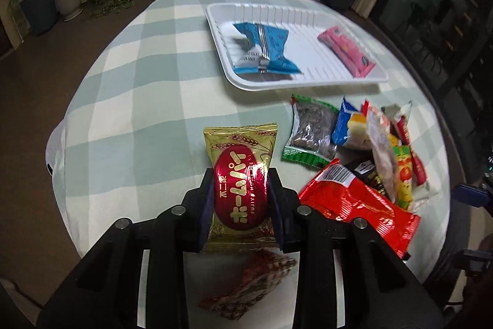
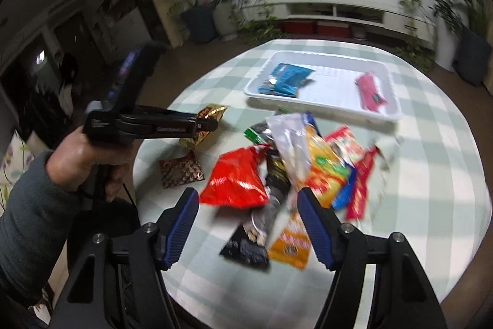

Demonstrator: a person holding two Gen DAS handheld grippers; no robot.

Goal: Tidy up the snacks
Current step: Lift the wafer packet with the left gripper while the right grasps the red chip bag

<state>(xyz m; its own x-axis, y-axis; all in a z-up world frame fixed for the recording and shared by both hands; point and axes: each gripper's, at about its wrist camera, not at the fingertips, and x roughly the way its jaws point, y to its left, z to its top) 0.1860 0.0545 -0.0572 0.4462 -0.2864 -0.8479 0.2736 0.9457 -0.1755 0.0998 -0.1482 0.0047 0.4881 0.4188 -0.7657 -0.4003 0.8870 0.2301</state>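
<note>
Left gripper (image 1: 240,196) pinches the gold snack packet (image 1: 240,187), lifted clear of the checked tablecloth (image 1: 129,100) on the near left. Right gripper (image 2: 246,221) hangs with fingers spread and empty over the snack pile (image 2: 295,162). White tray (image 1: 215,30) sits far, holding a blue packet (image 1: 265,48) and a pink one (image 1: 346,51).

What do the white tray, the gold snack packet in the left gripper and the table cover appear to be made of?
White tray: looks like thin moulded plastic, semi-glossy, with ribbed walls and floor.
Gold snack packet: metallised foil or film, very shiny, with bright glints and crimped ends; the left gripper is shut on it.
Table cover: probably woven cloth, matte checked pattern, draping over the edge; coated fabric cannot be ruled out.
</note>
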